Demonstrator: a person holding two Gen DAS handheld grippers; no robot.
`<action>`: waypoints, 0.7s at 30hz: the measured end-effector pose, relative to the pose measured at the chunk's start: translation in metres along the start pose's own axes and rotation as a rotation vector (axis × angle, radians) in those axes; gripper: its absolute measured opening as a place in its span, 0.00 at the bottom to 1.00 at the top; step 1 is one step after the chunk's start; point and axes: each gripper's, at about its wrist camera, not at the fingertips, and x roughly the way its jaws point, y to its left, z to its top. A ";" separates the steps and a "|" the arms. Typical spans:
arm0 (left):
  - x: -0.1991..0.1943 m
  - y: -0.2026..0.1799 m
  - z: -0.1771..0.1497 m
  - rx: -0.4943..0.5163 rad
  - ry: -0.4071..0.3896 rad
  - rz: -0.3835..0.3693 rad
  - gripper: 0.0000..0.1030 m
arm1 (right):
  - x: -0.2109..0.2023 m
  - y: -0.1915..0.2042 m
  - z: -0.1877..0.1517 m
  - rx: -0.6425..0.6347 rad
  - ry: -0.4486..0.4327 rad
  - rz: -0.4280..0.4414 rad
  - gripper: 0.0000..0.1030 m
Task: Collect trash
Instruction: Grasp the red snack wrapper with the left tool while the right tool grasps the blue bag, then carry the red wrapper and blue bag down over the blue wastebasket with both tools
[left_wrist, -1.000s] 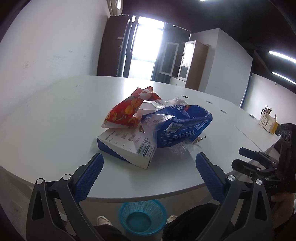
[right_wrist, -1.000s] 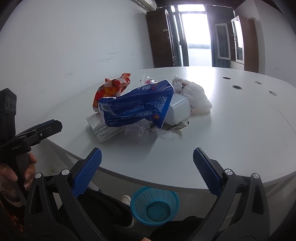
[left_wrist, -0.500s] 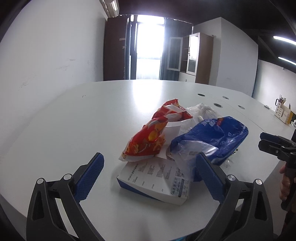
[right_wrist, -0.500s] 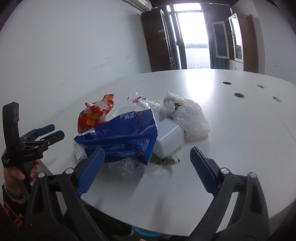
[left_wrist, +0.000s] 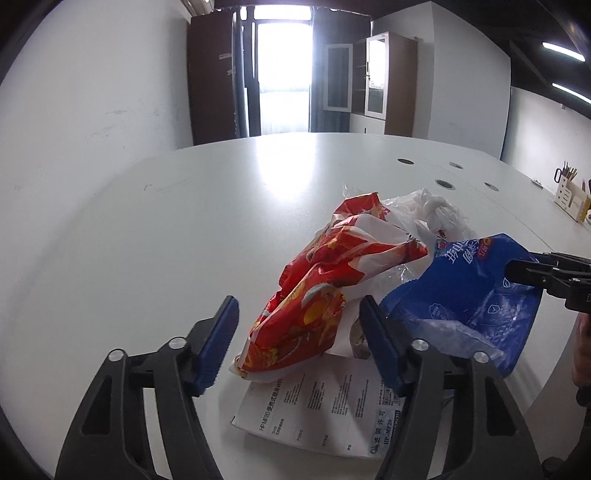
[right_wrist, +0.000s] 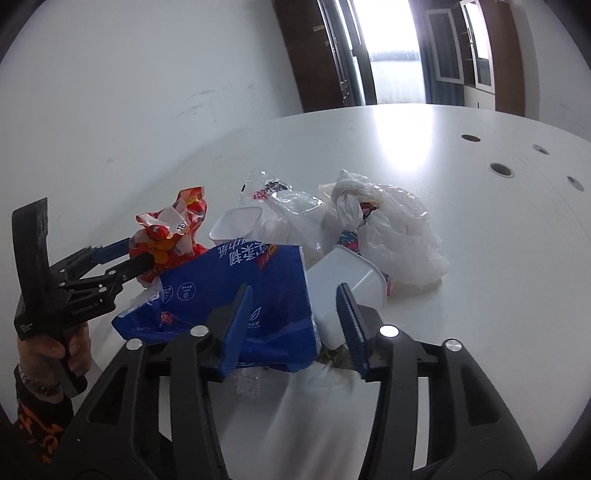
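Trash is heaped on the white worktop (left_wrist: 184, 221). The left gripper (left_wrist: 299, 345) is closing; its fingers (left_wrist: 218, 343) are apart, astride the red wrapper (left_wrist: 325, 295). The right gripper (right_wrist: 295, 325) is closing, fingers apart, over the blue bag (right_wrist: 251, 295) edge; a white tub (right_wrist: 347, 284) lies at 1 o'clock, a knotted bag (right_wrist: 391, 229) beyond.

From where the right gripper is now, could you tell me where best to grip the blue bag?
Probably pinch the blue bag at its crumpled near edge, coming from the table's near side: that thin, loose fold already lies between the right gripper as its jaws close.
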 end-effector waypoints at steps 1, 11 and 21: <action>0.003 0.000 0.000 0.001 0.007 -0.002 0.36 | 0.002 0.000 0.000 0.003 0.001 0.002 0.28; -0.046 0.009 0.003 -0.085 -0.164 0.051 0.03 | -0.011 0.012 0.000 0.000 -0.066 0.041 0.03; -0.136 -0.006 -0.029 -0.165 -0.276 -0.019 0.03 | -0.077 0.035 -0.013 -0.052 -0.209 0.043 0.01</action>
